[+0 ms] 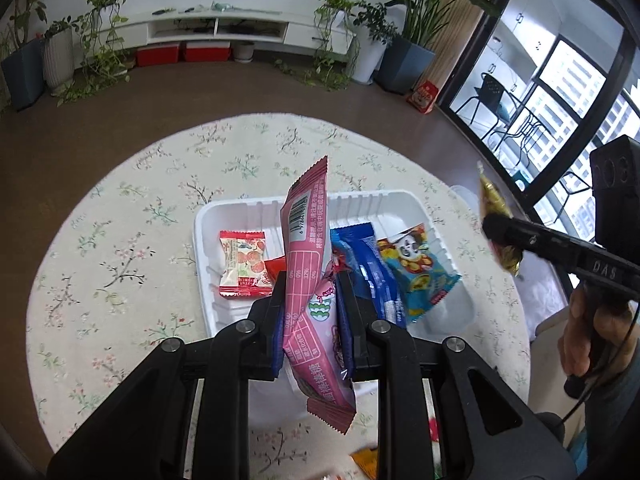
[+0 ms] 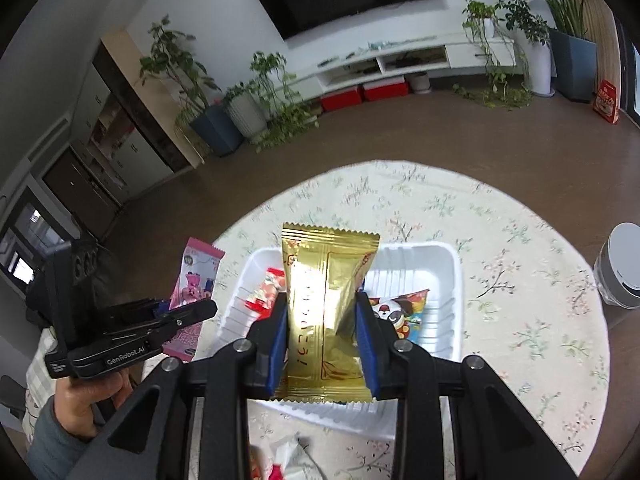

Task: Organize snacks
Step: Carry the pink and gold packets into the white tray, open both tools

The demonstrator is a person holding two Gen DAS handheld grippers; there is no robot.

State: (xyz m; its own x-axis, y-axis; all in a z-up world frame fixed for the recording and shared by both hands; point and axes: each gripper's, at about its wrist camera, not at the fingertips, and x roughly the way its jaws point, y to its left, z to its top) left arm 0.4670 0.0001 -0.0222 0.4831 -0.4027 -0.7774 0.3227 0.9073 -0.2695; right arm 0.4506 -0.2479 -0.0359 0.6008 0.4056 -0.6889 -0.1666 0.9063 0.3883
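Note:
My left gripper point(image 1: 311, 280) is shut on a pink snack packet point(image 1: 306, 248) and holds it upright above the white tray point(image 1: 360, 200). My right gripper point(image 2: 322, 298) is shut on a gold snack packet point(image 2: 324, 276), held over the same tray point(image 2: 440, 264). In the tray lie a red biscuit packet point(image 1: 242, 262), a blue packet point(image 1: 372, 264) and a light-blue cartoon packet point(image 1: 416, 268). The right gripper with the gold packet point(image 1: 496, 216) shows at the right of the left wrist view. The left gripper with the pink packet point(image 2: 196, 276) shows at the left of the right wrist view.
The tray sits on a round table with a floral cloth point(image 1: 120, 240). Loose wrappers lie near the front edge point(image 2: 288, 456), and an orange packet point(image 1: 366, 462) too. A white cylindrical device point(image 2: 620, 268) stands at the table's right edge. Floor, potted plants and a TV cabinet lie beyond.

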